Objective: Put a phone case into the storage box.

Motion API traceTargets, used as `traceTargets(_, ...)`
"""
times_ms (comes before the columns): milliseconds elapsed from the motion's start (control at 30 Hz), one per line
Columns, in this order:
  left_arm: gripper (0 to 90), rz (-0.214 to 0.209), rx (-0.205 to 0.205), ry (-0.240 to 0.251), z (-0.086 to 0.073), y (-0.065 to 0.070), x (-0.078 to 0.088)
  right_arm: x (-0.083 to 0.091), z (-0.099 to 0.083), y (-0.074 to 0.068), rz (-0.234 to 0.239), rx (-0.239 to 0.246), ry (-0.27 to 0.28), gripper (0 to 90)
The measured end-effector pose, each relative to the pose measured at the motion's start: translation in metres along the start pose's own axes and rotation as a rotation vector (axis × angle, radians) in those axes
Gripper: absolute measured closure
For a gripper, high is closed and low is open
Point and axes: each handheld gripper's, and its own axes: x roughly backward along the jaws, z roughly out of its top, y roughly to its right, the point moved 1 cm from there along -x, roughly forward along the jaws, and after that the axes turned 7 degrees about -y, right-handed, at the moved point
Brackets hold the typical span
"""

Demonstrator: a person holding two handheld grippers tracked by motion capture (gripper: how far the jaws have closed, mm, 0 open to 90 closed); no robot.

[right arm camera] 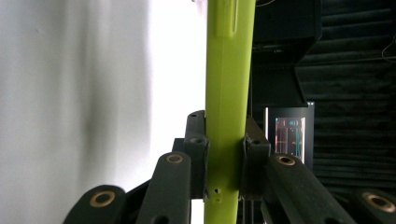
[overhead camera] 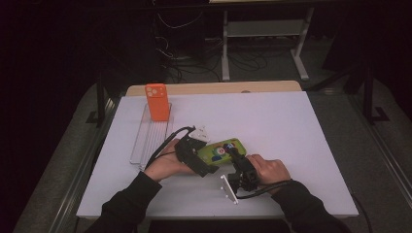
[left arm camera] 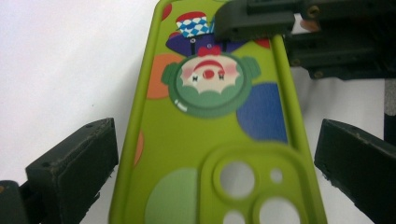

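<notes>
Right tool [right arm camera: 225, 154]: my jaws clamp the edge of the green clown phone case [left arm camera: 219, 140].
Left tool [left arm camera: 215, 158]: my jaws stand wide — the case lies between them, untouched.
Case: low over the white table [overhead camera: 291, 126], mid-front.
Orange phone case [overhead camera: 157, 101]: upright, far left.

From above, my white table [overhead camera: 272, 126] is lit brightly and evenly while the room around it falls into near black. Soft, short shadows sit under my hands. In my left gripper view the green phone case [left arm camera: 215, 140] is close and slightly soft, and the table behind it is blown out white. My right gripper view shows glare on the tabletop, a grey shadow band at left, and blurred near links.
</notes>
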Motion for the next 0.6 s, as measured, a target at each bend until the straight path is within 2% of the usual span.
traceTargets(200,0.0,-0.016,0.002,0.006,-0.004,-0.004,0.006,-0.002,-0.005,0.004,0.009,-0.035,-0.017,75.7)
traceTargets(333,0.0,-0.007,0.001,0.010,-0.008,-0.008,0.009,-0.004,-0.009,0.006,0.007,-0.076,-0.024,75.7)
traceTargets(400,0.0,-0.004,-0.001,0.001,-0.010,-0.011,0.011,-0.005,-0.012,0.007,0.045,-0.092,-0.036,75.7)
traceTargets(433,0.0,-0.001,0.016,0.013,-0.011,-0.011,0.011,-0.006,-0.013,0.008,0.044,-0.100,-0.037,75.7)
traceTargets(467,0.0,0.002,0.009,-0.001,-0.011,-0.012,0.012,-0.006,-0.014,0.008,0.050,-0.112,-0.038,75.6)
traceTargets(533,0.0,0.003,0.025,0.008,-0.013,-0.013,0.012,-0.007,-0.016,0.009,0.071,-0.145,-0.048,75.7)
traceTargets(600,0.0,0.004,0.029,0.004,-0.014,-0.015,0.013,-0.008,-0.018,0.013,0.076,-0.153,-0.038,75.7)
